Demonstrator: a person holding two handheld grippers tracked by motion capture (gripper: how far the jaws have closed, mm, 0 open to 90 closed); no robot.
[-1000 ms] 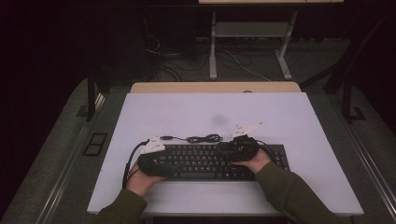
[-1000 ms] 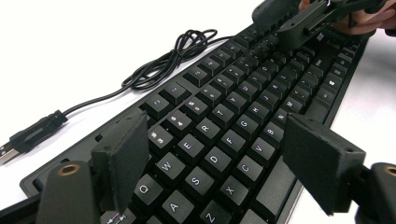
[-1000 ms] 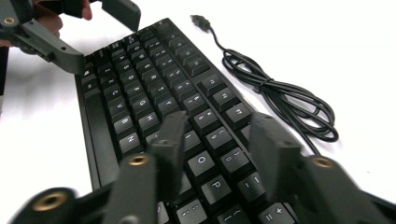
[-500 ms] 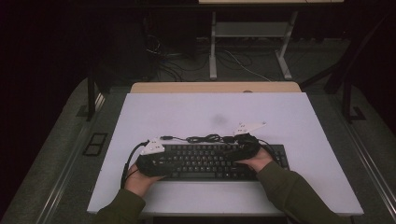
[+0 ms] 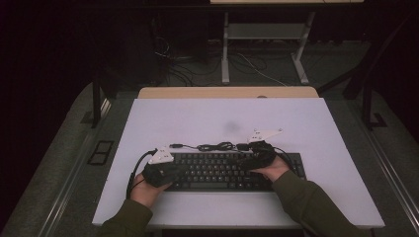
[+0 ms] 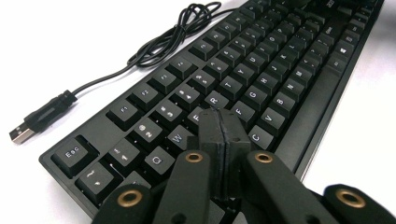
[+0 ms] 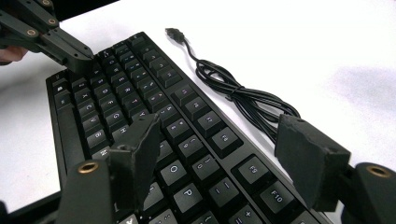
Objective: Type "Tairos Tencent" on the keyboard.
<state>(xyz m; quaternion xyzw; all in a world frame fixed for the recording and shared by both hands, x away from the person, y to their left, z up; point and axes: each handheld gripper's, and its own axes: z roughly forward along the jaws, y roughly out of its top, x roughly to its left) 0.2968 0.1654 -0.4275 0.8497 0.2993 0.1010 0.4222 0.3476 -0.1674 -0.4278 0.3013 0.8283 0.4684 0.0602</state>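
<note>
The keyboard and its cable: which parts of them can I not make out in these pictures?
- Keyboard, high view: key letters too small to read; both ends lie under the hands and grippers.
- Keyboard, left gripper view: the shut left gripper hides keys near W and C; the far end is blurred.
- Keyboard, right gripper view: the bottom edge cuts it off.
- Cable: the right gripper's open jaw hides where it joins.

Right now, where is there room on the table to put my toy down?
The white table is bare beyond the coiled cable, and right of the keyboard too. The near middle is crowded with the keyboard and both grippers.
</note>
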